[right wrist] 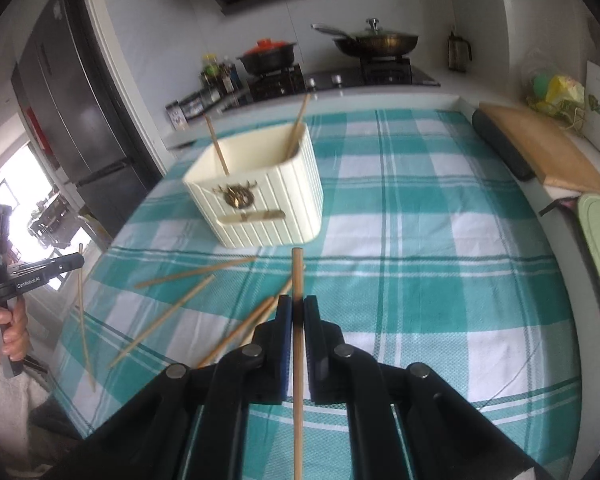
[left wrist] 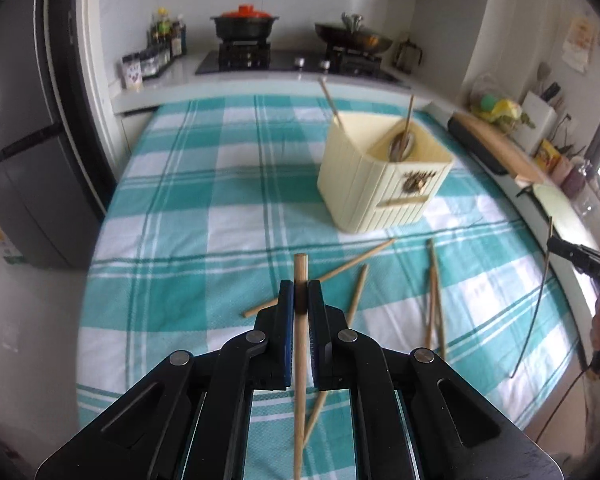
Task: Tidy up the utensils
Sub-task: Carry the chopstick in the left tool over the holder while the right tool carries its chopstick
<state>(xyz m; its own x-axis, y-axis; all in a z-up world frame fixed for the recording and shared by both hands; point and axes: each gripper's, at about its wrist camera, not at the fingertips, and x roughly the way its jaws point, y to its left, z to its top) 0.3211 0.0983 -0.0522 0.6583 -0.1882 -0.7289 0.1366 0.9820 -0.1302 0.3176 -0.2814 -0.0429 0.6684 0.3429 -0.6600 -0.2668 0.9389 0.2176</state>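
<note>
Partly sorted: two chopsticks [left wrist: 408, 120] and a spoon [left wrist: 402, 146] upright in the cream holder [left wrist: 380, 184], at one o'clock on the checked table [left wrist: 204, 216]. Left hand-held gripper [left wrist: 301, 294] and right hand-held gripper [right wrist: 297, 308] each clamped on one chopstick, lifted clear. Several loose chopsticks [left wrist: 434, 296] left lying at six o'clock of the holder.

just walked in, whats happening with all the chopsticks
A person holds a claw in each hand. The left claw and the right claw are each shut on one chopstick. Two chopsticks already stand in the cream holder; several more loose chopsticks lie on the checked cloth.
</note>
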